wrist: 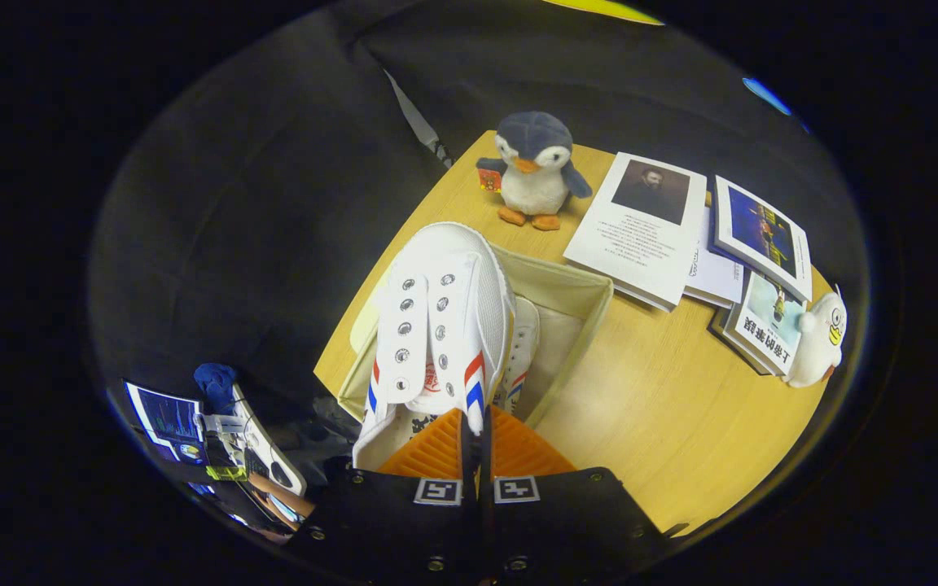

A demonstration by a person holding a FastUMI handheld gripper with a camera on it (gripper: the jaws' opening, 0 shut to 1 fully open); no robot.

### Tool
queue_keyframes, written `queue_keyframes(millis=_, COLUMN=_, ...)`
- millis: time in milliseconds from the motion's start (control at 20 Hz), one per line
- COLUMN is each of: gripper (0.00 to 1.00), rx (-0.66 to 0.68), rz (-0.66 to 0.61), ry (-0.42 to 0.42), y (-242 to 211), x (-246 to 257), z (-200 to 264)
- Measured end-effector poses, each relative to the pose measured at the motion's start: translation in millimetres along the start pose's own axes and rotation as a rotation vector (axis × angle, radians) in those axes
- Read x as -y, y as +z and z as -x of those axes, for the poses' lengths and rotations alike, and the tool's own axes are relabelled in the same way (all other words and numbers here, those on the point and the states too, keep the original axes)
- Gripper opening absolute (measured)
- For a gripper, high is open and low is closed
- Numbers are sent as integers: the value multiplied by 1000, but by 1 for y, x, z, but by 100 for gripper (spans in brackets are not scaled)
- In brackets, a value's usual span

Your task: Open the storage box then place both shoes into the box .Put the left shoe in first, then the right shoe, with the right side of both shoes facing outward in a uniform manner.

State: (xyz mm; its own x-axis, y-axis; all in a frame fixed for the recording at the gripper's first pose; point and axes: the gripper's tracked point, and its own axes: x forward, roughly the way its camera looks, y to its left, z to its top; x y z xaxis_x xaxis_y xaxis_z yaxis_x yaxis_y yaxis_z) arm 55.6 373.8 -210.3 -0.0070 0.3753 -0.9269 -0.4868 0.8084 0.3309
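In the gripper view the claw (477, 443) is pressed together on the heel collar of a white sneaker (440, 325) with red and blue stripes, which hangs toe-forward just ahead of the fingers, its long axis running straight away from them. The open fabric storage box (579, 297) sits on the worktop (664, 391) directly beneath and beyond that shoe, with the other white sneaker (523, 342) already inside, lying beside the held one. A plush penguin (532, 167) stands beyond the box, so the held shoe probably only needs lowering in alongside its partner.
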Motion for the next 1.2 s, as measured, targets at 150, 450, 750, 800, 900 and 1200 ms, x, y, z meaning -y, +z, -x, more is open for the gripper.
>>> queue_keyframes(millis=150, gripper=0, rx=-22, rz=28, ry=-39, y=1, x=1, z=-17)
queue_keyframes(millis=450, gripper=100, rx=136, rz=-8, ry=24, y=24, x=-1, z=8)
queue_keyframes(millis=750, gripper=97, rx=436, rz=-29, ry=-85, y=34, x=47, z=101)
queue_keyframes(millis=800, gripper=97, rx=493, rz=-44, ry=-130, y=33, x=61, z=120)
queue_keyframes(millis=900, gripper=96, rx=592, rz=-74, ry=-206, y=26, x=83, z=155)
queue_keyframes(millis=1200, gripper=96, rx=915, rz=-155, ry=-398, y=-2, x=135, z=258)
